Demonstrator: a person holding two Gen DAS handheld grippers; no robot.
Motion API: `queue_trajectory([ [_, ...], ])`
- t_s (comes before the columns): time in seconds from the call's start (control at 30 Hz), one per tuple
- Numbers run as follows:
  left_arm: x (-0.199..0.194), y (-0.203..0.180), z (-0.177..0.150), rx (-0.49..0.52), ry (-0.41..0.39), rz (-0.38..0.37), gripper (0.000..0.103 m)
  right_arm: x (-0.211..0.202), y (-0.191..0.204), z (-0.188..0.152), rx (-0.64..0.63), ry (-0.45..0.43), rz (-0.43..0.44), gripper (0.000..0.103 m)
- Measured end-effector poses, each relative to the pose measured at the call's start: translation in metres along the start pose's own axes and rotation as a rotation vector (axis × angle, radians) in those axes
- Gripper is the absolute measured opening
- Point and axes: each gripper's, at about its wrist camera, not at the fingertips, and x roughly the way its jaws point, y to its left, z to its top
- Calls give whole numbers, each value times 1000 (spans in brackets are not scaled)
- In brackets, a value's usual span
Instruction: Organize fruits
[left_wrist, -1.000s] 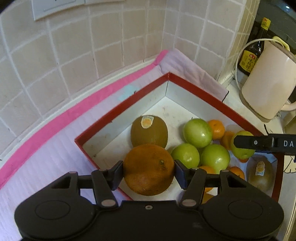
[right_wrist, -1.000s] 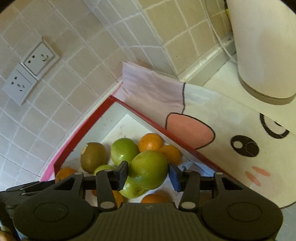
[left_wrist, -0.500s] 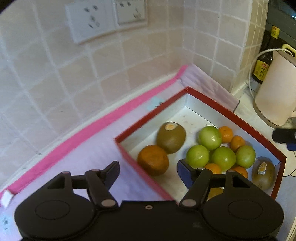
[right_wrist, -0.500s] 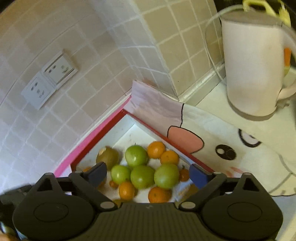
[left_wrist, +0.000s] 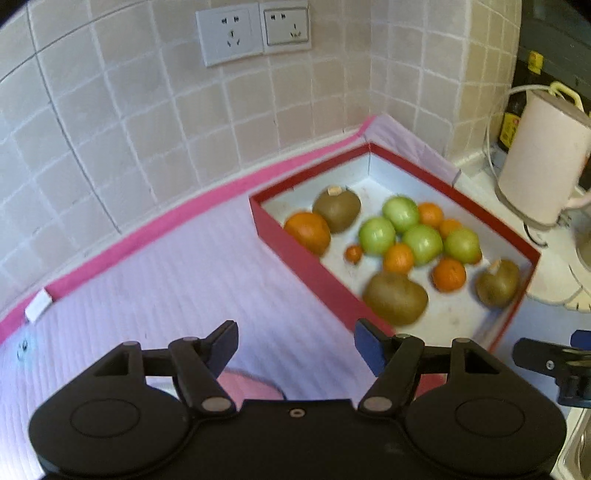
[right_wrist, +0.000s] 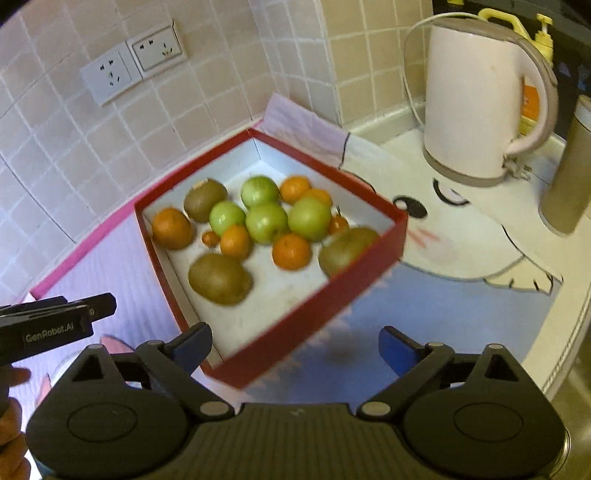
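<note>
Looking at the box (right_wrist: 369, 243): all visible fruit already sits inside it, none on the mat (left_wrist: 177, 280) or elsewhere on the counter (right_wrist: 565, 295) that I can see. My read: loading is done or close to it. What may remain is sorting by kind, since the pile is mixed.

Left gripper (left_wrist: 295, 345): fingers spread, nothing between them, hanging over the mat just outside the box's near-left wall. Its jaws have just been opening, and the gap is clear.

Right gripper (right_wrist: 295, 343): fingers spread wide, empty, above the box's near corner. Its jaws have just been opening too; only the box corner and mat show through the gap.

Contents, relative to the box:
- green fruits (right_wrist: 266, 221), four, clustered at the centre, touching each other
- small oranges (right_wrist: 291, 250) tucked around that cluster, one tiny one toward the left wall
- big orange (right_wrist: 171, 228) against the left wall
- brown fruits (right_wrist: 219, 278), three: one near the front, one at the right wall, one at the back beside the big orange, sticker on top

Fruit looks whole and firm, with smooth round skins. Frames are motion-blurred, so no fine detail.

Kettle (right_wrist: 480, 103) stands well behind the box on the right, apart from it.
</note>
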Motion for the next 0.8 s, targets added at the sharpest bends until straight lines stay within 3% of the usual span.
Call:
queue_trajectory([
  [0.27,-5,-8,-33,-46,10,7,82,1,12,-33,-91,3,-23,98],
  [0.8,-16,-4,-34,-63,-11,41,82,-6,9,-32,-92,-9,-31,98],
])
